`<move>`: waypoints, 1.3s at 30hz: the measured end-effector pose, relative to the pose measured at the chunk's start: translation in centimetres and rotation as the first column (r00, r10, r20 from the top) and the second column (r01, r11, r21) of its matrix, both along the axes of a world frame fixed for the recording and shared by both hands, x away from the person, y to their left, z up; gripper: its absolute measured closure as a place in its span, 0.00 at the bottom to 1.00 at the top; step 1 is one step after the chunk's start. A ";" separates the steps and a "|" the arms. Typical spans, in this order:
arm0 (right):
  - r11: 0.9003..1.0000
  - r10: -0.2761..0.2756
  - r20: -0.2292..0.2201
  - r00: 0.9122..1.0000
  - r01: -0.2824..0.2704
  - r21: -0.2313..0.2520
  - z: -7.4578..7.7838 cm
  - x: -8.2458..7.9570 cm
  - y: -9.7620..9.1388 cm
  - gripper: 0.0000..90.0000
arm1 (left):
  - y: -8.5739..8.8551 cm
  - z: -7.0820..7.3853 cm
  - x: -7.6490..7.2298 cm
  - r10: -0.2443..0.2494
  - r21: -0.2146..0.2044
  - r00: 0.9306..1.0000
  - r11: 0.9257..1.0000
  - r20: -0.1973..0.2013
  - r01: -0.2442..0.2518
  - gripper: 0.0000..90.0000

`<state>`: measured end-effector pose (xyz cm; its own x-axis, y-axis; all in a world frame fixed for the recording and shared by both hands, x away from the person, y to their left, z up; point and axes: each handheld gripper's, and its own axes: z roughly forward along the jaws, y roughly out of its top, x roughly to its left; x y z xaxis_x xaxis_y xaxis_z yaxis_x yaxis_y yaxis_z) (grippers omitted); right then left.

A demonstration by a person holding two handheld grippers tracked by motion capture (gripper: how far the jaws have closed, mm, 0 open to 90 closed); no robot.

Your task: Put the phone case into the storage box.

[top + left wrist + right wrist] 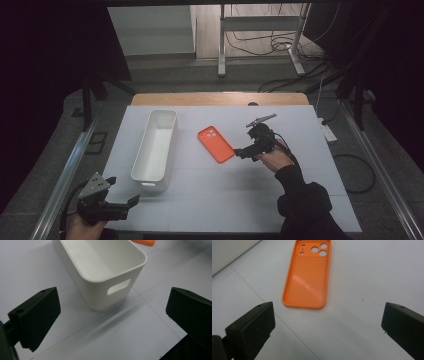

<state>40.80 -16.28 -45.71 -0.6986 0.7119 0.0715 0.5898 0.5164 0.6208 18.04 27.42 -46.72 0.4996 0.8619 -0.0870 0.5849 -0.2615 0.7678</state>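
Orange phone case, white bin

Beyond the left gripper, only the near end of the white bin seen, its far end cut by the top edge. Past it, just a corner of the orange phone case. Ahead of the right gripper, a blurred white sliver at upper left, too little to identify. Both jaws cropped at the bottom.
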 end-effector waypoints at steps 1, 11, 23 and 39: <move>1.000 0.002 -0.002 1.000 -0.002 -0.007 -0.1 0.2 0.2 0.00 | 0.0 0.0 0.0 0.000 -0.001 1.000 1.000 0.000 0.000 0.00; 0.999 0.023 0.023 0.999 -0.022 -0.041 -0.6 1.6 1.4 0.00 | 0.1 0.0 0.0 -0.001 -0.005 1.000 1.000 0.000 0.001 0.00; 0.999 0.013 -0.004 1.000 -0.014 -0.040 -1.3 3.2 2.7 0.00 | 0.2 0.0 0.0 0.001 -0.014 1.000 1.000 -0.001 -0.001 0.00; 0.999 -0.007 0.025 1.000 0.008 -0.049 -1.7 4.4 4.4 0.00 | 0.3 0.0 0.0 0.001 -0.019 1.000 1.000 -0.004 -0.001 0.00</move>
<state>45.15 -11.84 -47.45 -0.6945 0.7192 0.0191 0.5785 0.5425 0.6091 18.02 27.71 -46.76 0.4981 0.8607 -0.1054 0.5880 -0.2460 0.7705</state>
